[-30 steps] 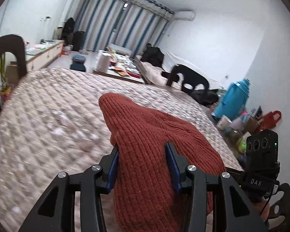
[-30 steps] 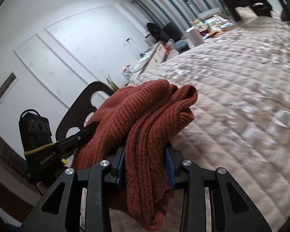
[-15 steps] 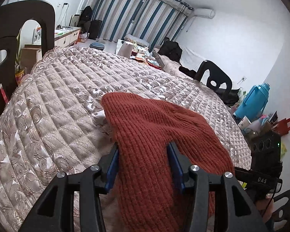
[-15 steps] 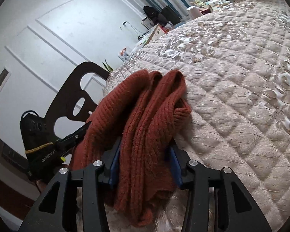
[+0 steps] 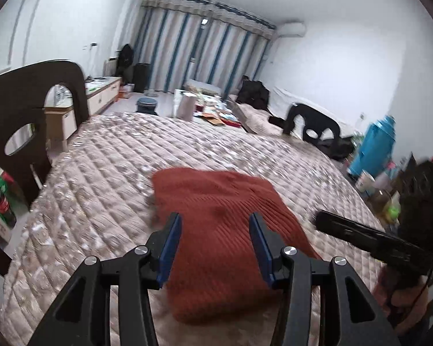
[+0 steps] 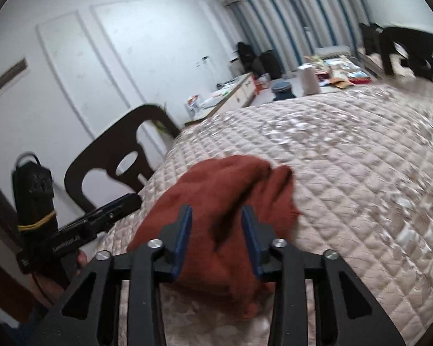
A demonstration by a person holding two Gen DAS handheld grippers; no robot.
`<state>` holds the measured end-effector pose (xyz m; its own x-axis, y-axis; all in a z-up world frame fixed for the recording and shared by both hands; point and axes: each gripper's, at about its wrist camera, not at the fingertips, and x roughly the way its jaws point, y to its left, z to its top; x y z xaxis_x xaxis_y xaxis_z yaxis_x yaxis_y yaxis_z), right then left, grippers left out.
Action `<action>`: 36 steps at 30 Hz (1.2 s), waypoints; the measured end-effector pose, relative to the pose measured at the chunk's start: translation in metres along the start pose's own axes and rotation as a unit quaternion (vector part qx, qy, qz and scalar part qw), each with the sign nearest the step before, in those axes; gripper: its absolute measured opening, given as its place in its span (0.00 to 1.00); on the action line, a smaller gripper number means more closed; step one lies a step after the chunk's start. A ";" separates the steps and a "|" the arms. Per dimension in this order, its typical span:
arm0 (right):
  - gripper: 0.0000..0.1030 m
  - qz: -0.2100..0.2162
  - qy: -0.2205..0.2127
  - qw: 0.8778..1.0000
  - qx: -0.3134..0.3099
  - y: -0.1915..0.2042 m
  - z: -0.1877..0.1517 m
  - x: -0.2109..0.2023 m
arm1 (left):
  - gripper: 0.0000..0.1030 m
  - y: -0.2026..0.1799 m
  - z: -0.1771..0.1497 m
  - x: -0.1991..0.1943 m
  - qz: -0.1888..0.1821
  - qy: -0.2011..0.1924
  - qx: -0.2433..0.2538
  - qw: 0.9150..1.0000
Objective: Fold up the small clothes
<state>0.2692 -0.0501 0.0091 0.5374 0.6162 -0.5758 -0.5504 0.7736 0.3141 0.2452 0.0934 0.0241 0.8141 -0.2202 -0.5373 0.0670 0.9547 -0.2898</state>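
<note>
One rust-red knitted garment (image 5: 216, 230) is lying folded on the quilted bedspread (image 5: 106, 173), near the edge closest to both cameras. In the left wrist view it is presenting a flat ribbed upper face; in the right wrist view (image 6: 225, 201) its layered edges are bunching into thick rolls at the far end.

The left tool (image 5: 213, 245) is sitting low over the garment's near part with its blue pads (image 5: 170, 248) standing apart. The knit is filling the space between them, but motion blur is preventing any reading of whether the pads are pressing on it.

The right tool (image 6: 216, 235) is positioned over the garment's other near corner. Its jaws are closing, and the knit is lying between the blue fingers (image 6: 183, 236); a gap is showing beside each pad, so no clamping is visible.

Each tool is appearing in the other's view as a black bar entering from the side.

A dark wooden chair (image 5: 34, 124) is standing beside the bed on the left. A blue thermos jug (image 5: 375, 147) is standing among clutter to the right. Striped curtains (image 5: 205, 54) are covering the far wall.
</note>
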 end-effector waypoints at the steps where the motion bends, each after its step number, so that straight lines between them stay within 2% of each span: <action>1: 0.25 0.000 0.006 1.000 -0.009 0.005 -0.002 0.005 | 0.50 -0.003 -0.004 0.003 -0.003 0.007 0.006 1.000; 2: 0.21 -0.003 0.013 1.000 -0.016 0.009 -0.006 0.008 | 0.50 -0.005 -0.008 0.007 -0.002 0.015 0.009 1.000; 4: 0.21 -0.022 0.038 0.999 -0.019 0.006 -0.013 0.021 | 0.50 -0.005 -0.018 0.016 0.011 0.032 0.012 0.999; 6: 0.20 -0.030 0.057 0.998 -0.002 -0.007 -0.023 0.031 | 0.50 -0.009 -0.025 0.016 0.020 0.025 0.032 0.999; 9: 0.20 -0.017 0.050 0.998 0.015 -0.014 -0.028 0.026 | 0.50 -0.016 -0.025 0.014 0.035 0.026 0.047 0.998; 16: 0.22 -0.038 0.041 0.998 -0.001 0.004 -0.033 -0.003 | 0.51 -0.018 -0.030 -0.008 0.045 0.036 0.016 0.998; 20: 0.24 -0.040 0.034 0.998 -0.020 0.020 -0.041 -0.024 | 0.52 -0.024 -0.041 -0.026 0.052 0.036 0.018 0.998; 24: 0.42 -0.043 0.025 0.998 -0.044 0.038 -0.050 -0.047 | 0.53 -0.029 -0.049 -0.044 0.066 0.037 0.023 0.997; 30: 0.43 -0.061 0.016 0.995 -0.074 0.060 -0.067 -0.071 | 0.59 -0.034 -0.062 -0.073 0.085 0.022 0.033 0.996; 36: 0.43 -0.088 0.024 0.991 -0.099 0.066 -0.084 -0.066 | 0.63 -0.031 -0.073 -0.077 0.100 0.019 0.037 0.994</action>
<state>0.1436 -0.0518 0.0043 0.6079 0.4627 -0.6453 -0.5676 0.8215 0.0543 0.1386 0.0659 0.0168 0.7934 -0.0309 -0.6079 -0.0503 0.9920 -0.1161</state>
